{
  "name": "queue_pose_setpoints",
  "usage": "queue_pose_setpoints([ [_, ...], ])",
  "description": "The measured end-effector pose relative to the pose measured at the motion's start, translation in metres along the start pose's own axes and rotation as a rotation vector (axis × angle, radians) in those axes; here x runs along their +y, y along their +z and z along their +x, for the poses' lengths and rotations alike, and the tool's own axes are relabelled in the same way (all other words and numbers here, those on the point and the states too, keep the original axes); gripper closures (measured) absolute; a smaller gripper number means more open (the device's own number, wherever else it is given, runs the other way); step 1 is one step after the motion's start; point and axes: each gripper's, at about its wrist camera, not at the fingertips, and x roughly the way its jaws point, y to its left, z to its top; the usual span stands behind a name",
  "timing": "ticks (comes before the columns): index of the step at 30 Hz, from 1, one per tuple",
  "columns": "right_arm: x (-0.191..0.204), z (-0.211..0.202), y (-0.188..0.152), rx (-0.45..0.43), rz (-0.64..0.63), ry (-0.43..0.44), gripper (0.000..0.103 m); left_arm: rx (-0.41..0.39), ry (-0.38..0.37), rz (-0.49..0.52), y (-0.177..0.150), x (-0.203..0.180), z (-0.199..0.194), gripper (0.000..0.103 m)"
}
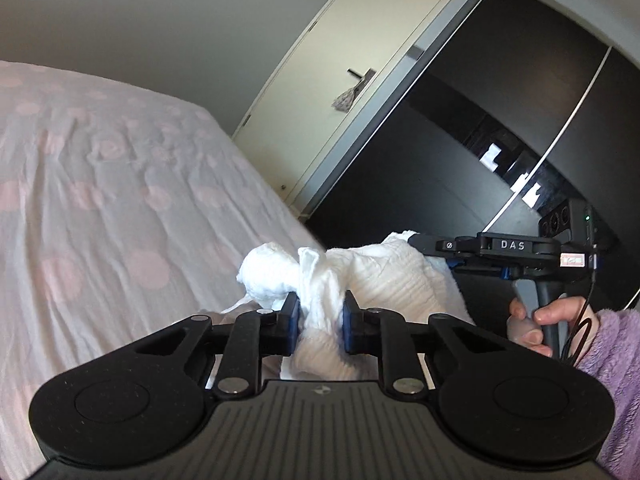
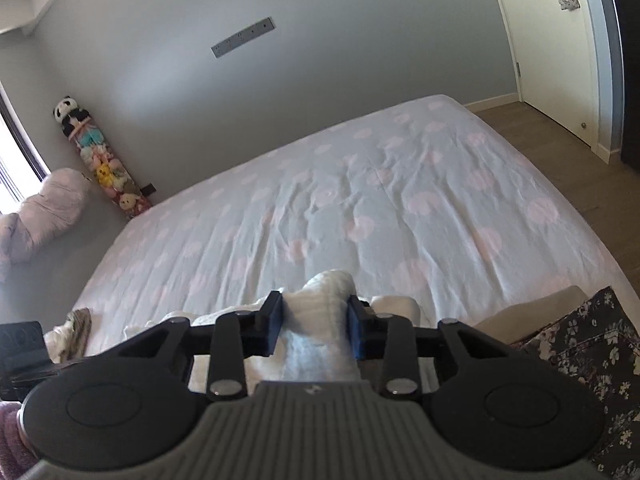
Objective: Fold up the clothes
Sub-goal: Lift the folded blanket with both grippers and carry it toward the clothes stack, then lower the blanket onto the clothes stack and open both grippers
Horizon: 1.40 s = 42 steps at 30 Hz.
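Observation:
A white ribbed garment (image 1: 384, 276) hangs bunched between my two grippers, above the near edge of the bed (image 1: 100, 200). My left gripper (image 1: 320, 320) is shut on a bunched fold of it. My right gripper (image 2: 316, 320) is shut on another part of the same white garment (image 2: 320, 336). In the left wrist view the right gripper (image 1: 424, 244) comes in from the right, held by a hand in a purple sleeve, with its tips buried in the cloth.
The bed (image 2: 360, 200) has a pale sheet with pink dots. A dark floral garment (image 2: 592, 352) and a beige item lie at its near right. More clothes (image 2: 72, 332) lie at the near left. A white door (image 1: 360, 80) and black wardrobe (image 1: 500, 120) stand beyond.

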Motion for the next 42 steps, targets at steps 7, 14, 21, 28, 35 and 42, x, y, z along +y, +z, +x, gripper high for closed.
queue_pose_setpoints([
  [7,-0.01,0.041,-0.015,0.108,-0.031,-0.095,0.067,0.094,0.068,-0.063,-0.009,0.021,0.019,0.086],
  [14,-0.012,0.035,-0.017,0.09,-0.017,-0.139,0.059,0.114,0.075,-0.049,-0.005,0.017,0.015,0.082],
  [21,0.007,-0.027,-0.019,-0.026,-0.04,-0.189,0.05,0.032,0.098,0.034,0.01,-0.014,-0.028,0.056],
  [28,0.063,-0.072,-0.063,0.009,-0.103,-0.091,0.05,0.095,0.073,0.136,0.005,-0.064,-0.043,0.057],
  [35,0.099,-0.069,-0.119,0.106,-0.138,-0.075,0.05,0.179,0.124,0.296,-0.028,-0.1,-0.041,0.06],
  [42,0.097,-0.069,-0.153,0.13,-0.26,-0.199,0.05,0.293,0.194,0.326,-0.049,-0.096,-0.025,0.06],
])
